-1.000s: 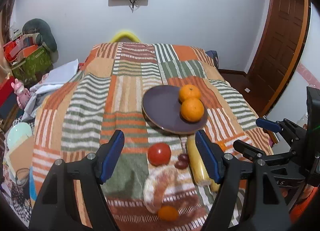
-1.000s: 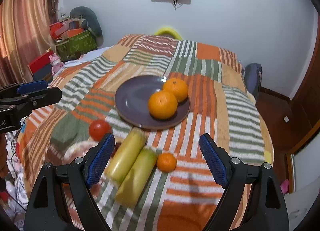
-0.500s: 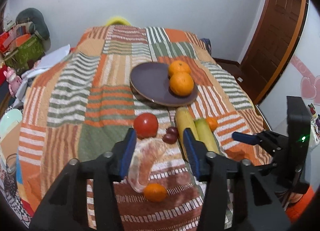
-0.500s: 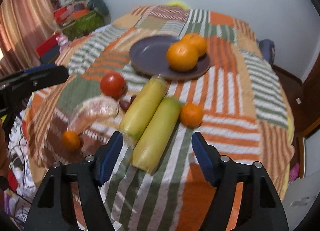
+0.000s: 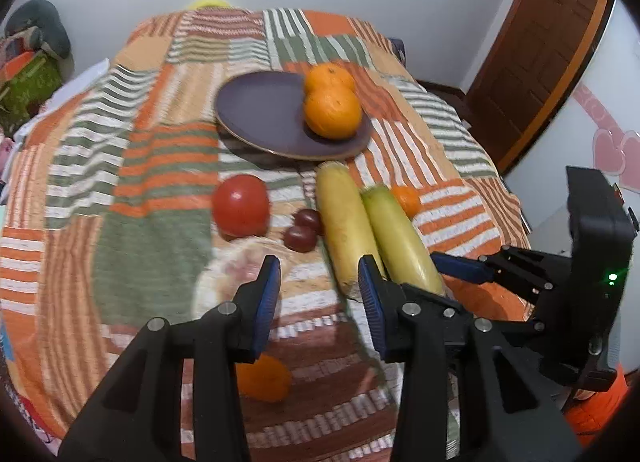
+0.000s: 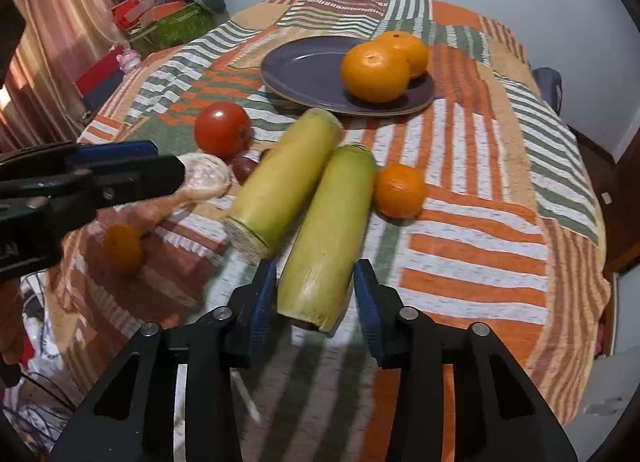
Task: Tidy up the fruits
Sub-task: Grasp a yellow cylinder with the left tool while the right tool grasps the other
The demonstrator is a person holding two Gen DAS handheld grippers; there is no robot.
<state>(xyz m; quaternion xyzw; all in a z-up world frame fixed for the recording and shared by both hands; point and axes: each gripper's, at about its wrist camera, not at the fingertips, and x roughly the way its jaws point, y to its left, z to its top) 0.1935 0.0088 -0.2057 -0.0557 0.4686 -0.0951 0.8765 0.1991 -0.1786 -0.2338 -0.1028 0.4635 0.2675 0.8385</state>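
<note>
A purple plate (image 5: 264, 117) (image 6: 312, 73) on the striped cloth holds two oranges (image 5: 332, 111) (image 6: 374, 71). In front of it lie a red tomato (image 5: 240, 205) (image 6: 222, 133), two dark grapes (image 5: 302, 232), two yellow-green cobs (image 5: 346, 221) (image 6: 326, 234), a small orange (image 6: 400, 189), another small orange (image 5: 262, 378) (image 6: 122, 248) and a pale peeled fruit (image 5: 236, 274) (image 6: 204, 179). My left gripper (image 5: 318, 302) is open above the cloth between the peeled fruit and the left cob. My right gripper (image 6: 314, 306) is open, its jaws either side of the near end of the right cob.
The striped patchwork cloth (image 6: 480, 201) covers a round table. A brown door (image 5: 536, 53) stands at the right. Boxes and clutter (image 6: 168, 21) lie at the far left beside a curtain (image 6: 52, 41).
Both grippers have moved down and forward toward the fruit and their jaws have narrowed. The right gripper now straddles the end of the right cob.
</note>
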